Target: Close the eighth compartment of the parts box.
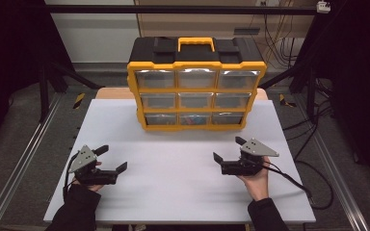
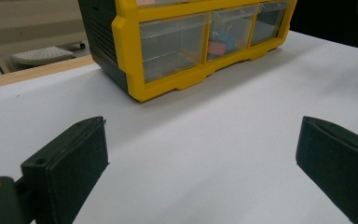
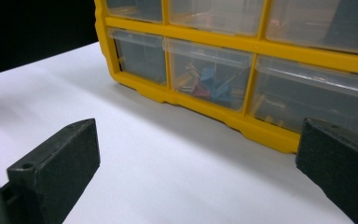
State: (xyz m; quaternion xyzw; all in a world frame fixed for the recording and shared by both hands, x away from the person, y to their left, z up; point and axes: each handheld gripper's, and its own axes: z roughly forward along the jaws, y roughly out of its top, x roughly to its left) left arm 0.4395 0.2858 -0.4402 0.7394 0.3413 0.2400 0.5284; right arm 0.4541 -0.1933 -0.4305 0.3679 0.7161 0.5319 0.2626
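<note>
A yellow and black organiser box [image 1: 196, 91] with clear drawers stands upright at the back middle of the white table [image 1: 173, 192]. All its drawers are closed. The bottom middle drawer [image 3: 209, 79] holds coloured clips, which also show through the drawer front [image 2: 226, 39] in the left gripper view. My left gripper [image 1: 112, 158] rests low at the front left, jaws wide apart with nothing between them [image 2: 200, 149]. At the front right, my right gripper [image 1: 228, 149] is open and empty too, pointing toward the box's lower row [image 3: 198, 154].
Black cables [image 1: 298, 185] trail from the right gripper across the table's right edge. Metal frame rails [image 1: 24, 159] run along both sides of the table. A wooden strip [image 2: 32, 74] shows past the table's far edge, behind the box.
</note>
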